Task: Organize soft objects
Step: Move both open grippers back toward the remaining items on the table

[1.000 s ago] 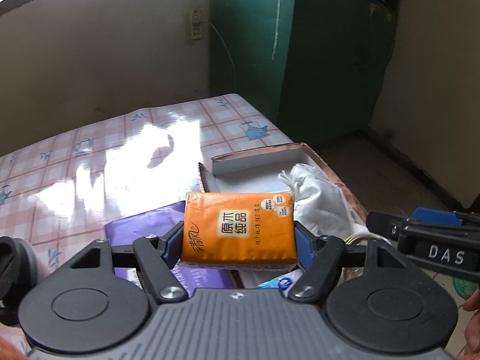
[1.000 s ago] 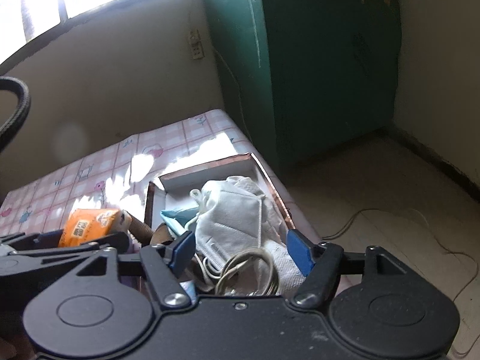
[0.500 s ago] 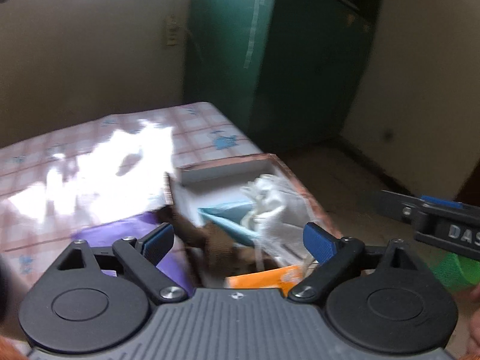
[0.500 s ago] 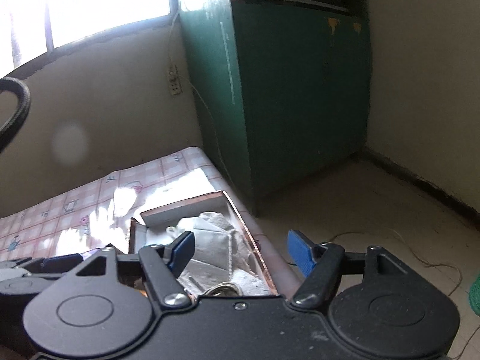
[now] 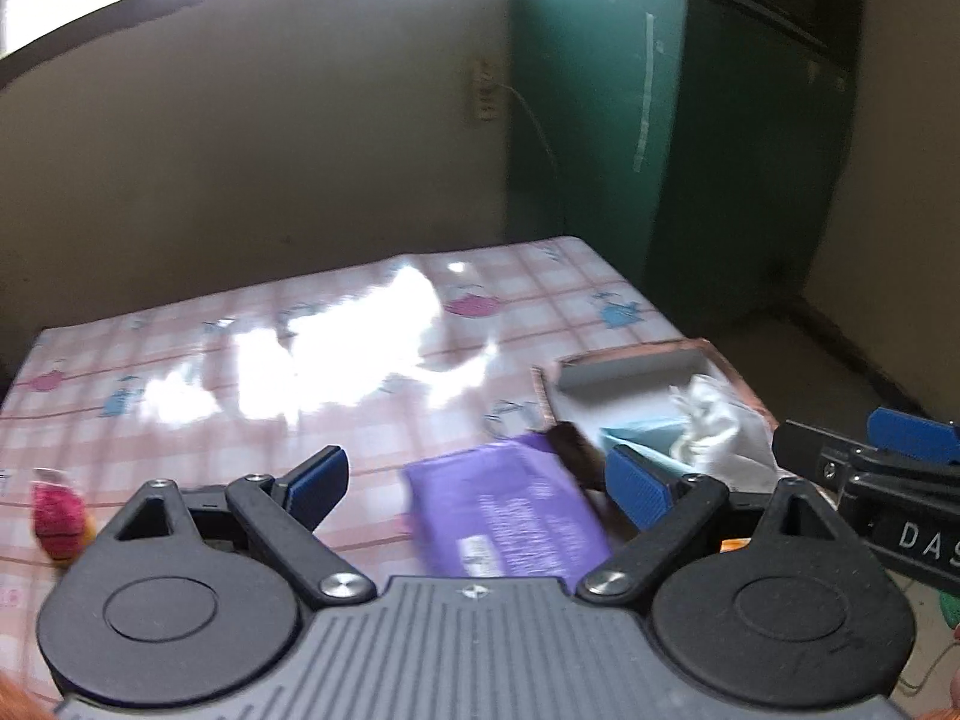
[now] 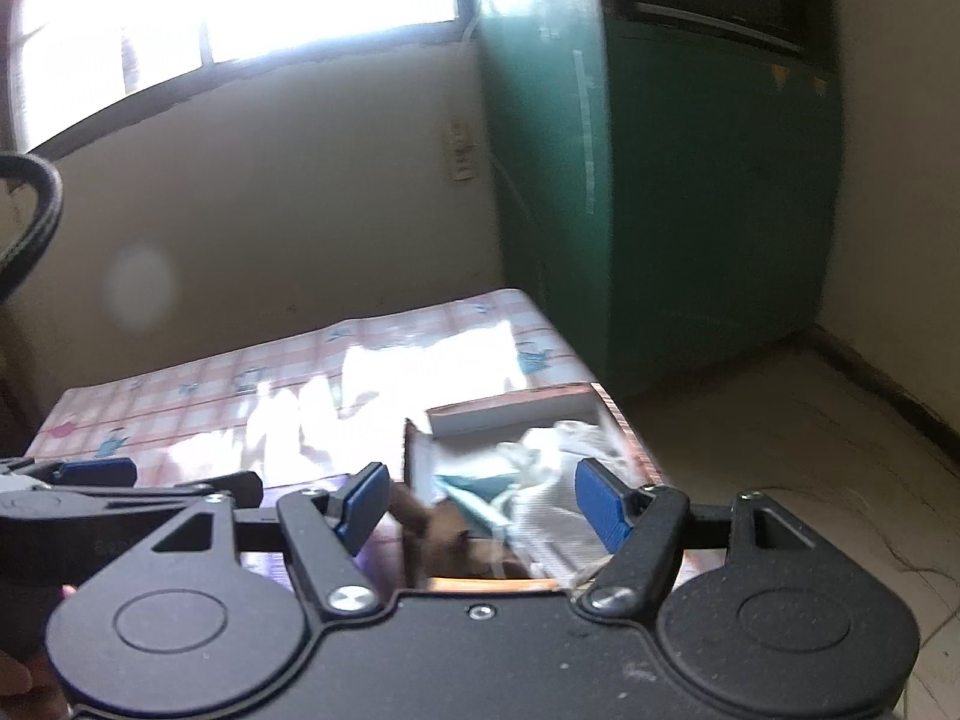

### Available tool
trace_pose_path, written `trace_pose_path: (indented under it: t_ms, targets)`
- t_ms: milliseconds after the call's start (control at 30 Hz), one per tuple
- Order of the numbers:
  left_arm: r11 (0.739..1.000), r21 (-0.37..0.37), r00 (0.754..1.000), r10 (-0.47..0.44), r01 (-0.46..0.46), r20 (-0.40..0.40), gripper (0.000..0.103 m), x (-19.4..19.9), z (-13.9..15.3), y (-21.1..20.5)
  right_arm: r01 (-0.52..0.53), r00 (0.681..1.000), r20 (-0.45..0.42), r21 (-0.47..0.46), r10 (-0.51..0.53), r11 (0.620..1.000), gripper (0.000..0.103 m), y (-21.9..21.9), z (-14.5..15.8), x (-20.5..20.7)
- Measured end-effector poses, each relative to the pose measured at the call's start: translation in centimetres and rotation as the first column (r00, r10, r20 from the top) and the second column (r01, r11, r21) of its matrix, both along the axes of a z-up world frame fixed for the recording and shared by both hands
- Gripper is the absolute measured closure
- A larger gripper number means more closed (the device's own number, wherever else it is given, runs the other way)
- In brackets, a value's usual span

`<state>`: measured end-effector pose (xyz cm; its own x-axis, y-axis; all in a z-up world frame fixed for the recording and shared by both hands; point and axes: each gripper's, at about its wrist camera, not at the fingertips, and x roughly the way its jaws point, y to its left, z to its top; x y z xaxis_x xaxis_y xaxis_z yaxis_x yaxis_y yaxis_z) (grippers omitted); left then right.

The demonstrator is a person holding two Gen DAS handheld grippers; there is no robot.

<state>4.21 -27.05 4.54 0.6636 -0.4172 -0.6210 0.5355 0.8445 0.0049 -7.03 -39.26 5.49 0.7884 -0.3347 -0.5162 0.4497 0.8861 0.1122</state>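
My left gripper [image 5: 477, 480] is open and holds nothing, hovering over a purple packet [image 5: 504, 516] that lies flat on the checked tablecloth [image 5: 252, 330]. To its right stands an open cardboard box [image 5: 630, 360] with white face masks [image 5: 708, 420] and a pale blue piece inside. A sliver of the orange tissue pack [image 5: 733, 543] shows beside my right-hand finger. My right gripper [image 6: 483, 504] is open and empty above the box [image 6: 618, 414], with the masks [image 6: 558, 462] below it. A blurred brown thing [image 6: 432, 516] sits at the box's near left corner.
A small pink and yellow object [image 5: 57, 519] lies at the table's left edge. A green cabinet [image 6: 660, 180] stands past the table's far right corner, with bare floor [image 6: 780, 450] to the right. The other gripper [image 5: 870, 444] reaches in from the right.
My left gripper opened and let go of the orange tissue pack, which dropped down by the box. Both grippers pulled back and rose, so more of the table shows.
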Motion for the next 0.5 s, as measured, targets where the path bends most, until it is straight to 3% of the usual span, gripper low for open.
trace_pose_path:
  t_ms: [500]
  targets:
    - [0.987, -0.033, 0.988, 0.154, -0.154, -0.006, 0.008, 1.7, 1.5, 8.5, -0.163, 0.987, -0.002, -0.026, 0.163, 0.986, 0.022, 7.9, 1.3, 4.1]
